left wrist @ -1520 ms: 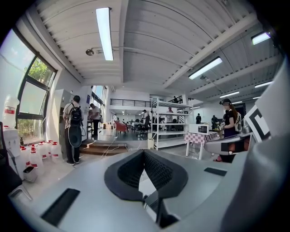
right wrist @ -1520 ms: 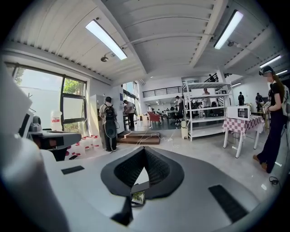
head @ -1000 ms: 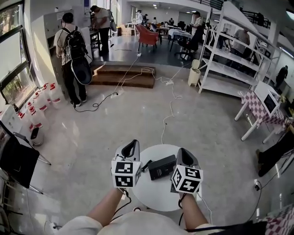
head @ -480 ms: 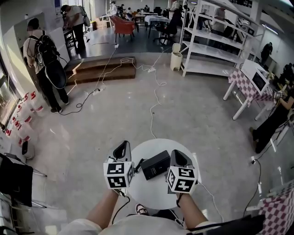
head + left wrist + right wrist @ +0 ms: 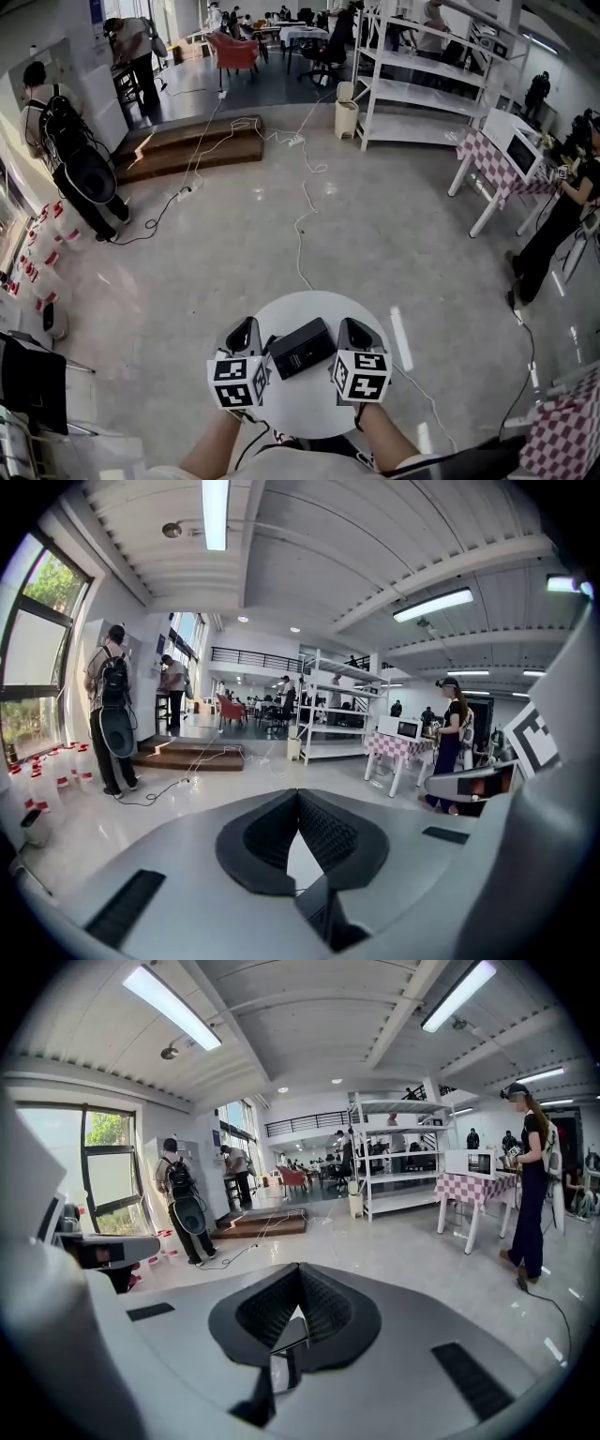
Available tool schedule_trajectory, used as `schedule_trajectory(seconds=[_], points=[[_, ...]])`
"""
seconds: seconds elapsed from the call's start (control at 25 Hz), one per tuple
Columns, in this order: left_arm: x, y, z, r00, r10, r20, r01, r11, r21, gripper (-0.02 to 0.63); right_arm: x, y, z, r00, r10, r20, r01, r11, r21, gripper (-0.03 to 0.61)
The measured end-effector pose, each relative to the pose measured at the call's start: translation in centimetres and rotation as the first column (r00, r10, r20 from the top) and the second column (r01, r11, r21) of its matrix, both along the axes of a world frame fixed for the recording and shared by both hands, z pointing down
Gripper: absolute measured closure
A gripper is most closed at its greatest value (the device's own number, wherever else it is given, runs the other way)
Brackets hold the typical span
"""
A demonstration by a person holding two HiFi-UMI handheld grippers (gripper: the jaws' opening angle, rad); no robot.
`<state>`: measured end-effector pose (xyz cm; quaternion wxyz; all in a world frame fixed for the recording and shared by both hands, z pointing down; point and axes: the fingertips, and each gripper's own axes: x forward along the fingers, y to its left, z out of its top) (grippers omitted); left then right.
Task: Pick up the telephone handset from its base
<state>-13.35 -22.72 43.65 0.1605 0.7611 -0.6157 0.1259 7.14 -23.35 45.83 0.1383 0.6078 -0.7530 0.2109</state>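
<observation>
The black telephone point(image 5: 302, 347), its handset lying on its base, sits in the middle of a small round white table point(image 5: 309, 309). At this size I cannot tell handset from base. My left gripper point(image 5: 246, 328) hovers just left of the phone, and my right gripper point(image 5: 352, 327) just right of it; neither touches it. Both are shut and hold nothing. In the left gripper view the left gripper point(image 5: 298, 794) has its pads meeting at the tip, with a dark corner of the phone point(image 5: 328, 919) below. The right gripper point(image 5: 300, 1267) looks the same in its own view.
A cable point(image 5: 300, 220) runs across the pale floor beyond the table. A person with a backpack point(image 5: 70, 159) stands far left by a wooden platform point(image 5: 192, 145). White shelving point(image 5: 422, 80), a checkered table point(image 5: 511, 155) and another person point(image 5: 562, 211) are at the right.
Both grippers have sunk closer to the table, still either side of the phone. The head view has swung, so the room has shifted left. Both pairs of jaws stay shut.
</observation>
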Motion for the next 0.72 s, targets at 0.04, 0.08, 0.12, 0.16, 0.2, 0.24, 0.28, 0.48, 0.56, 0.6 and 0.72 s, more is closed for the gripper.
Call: schedule_trajectory(seconds=[0.04,0.08,0.12,0.16,0.2,0.24,0.28,0.48,0.56,0.6,0.72], points=[[-0.1,0.0,0.2,1.0,-0.004,0.007,0.004,1.0,-0.003,0.598,0.0,-0.1,0.3,1.0,-0.002,0.004,0.002,1.0,-0.004,0.557],[-0.2,-0.1,0.4,1.0,-0.01,0.012,0.01,1.0,-0.005,0.598,0.0,-0.2,0.5,1.0,-0.002,0.008,0.002,1.0,-0.007,0.557],[-0.2,-0.2,0.5,1.0,-0.015,0.013,0.015,1.0,-0.008,0.598,0.1,-0.2,0.7,1.0,-0.002,0.01,0.002,1.0,-0.008,0.557],[-0.1,-0.3,0.6,1.0,-0.016,0.011,0.017,1.0,-0.01,0.598,0.3,-0.3,0.8,1.0,-0.002,0.011,0.002,1.0,-0.008,0.557],[0.1,-0.4,0.8,1.0,-0.016,0.01,0.016,1.0,-0.011,0.598,0.5,-0.4,0.9,1.0,-0.003,0.009,0.003,1.0,-0.008,0.557],[0.4,-0.6,1.0,1.0,-0.014,0.011,0.014,1.0,-0.012,0.598,0.7,-0.5,1.0,1.0,-0.004,0.006,0.004,1.0,-0.01,0.555],[0.7,-0.7,1.2,1.0,-0.012,0.013,0.012,1.0,-0.016,0.598,1.0,-0.6,1.2,1.0,-0.005,0.003,0.005,1.0,-0.014,0.557],[2.3,-0.1,3.3,1.0,0.015,0.02,-0.013,0.998,-0.059,0.598,2.0,0.2,2.4,1.0,-0.002,0.006,0.002,0.999,-0.045,0.557],[2.8,0.2,4.0,0.999,0.028,0.02,-0.026,0.997,-0.076,0.598,2.4,0.7,2.9,1.0,0.007,0.006,-0.006,0.998,-0.056,0.555],[3.0,0.2,4.3,0.999,0.033,0.02,-0.032,0.996,-0.083,0.598,2.6,0.8,3.1,1.0,0.011,0.005,-0.011,0.998,-0.061,0.557],[3.4,0.2,5.2,0.999,0.044,0.028,-0.041,0.994,-0.103,0.598,2.9,1.1,4.1,1.0,0.019,0.003,-0.018,0.996,-0.083,0.557]])
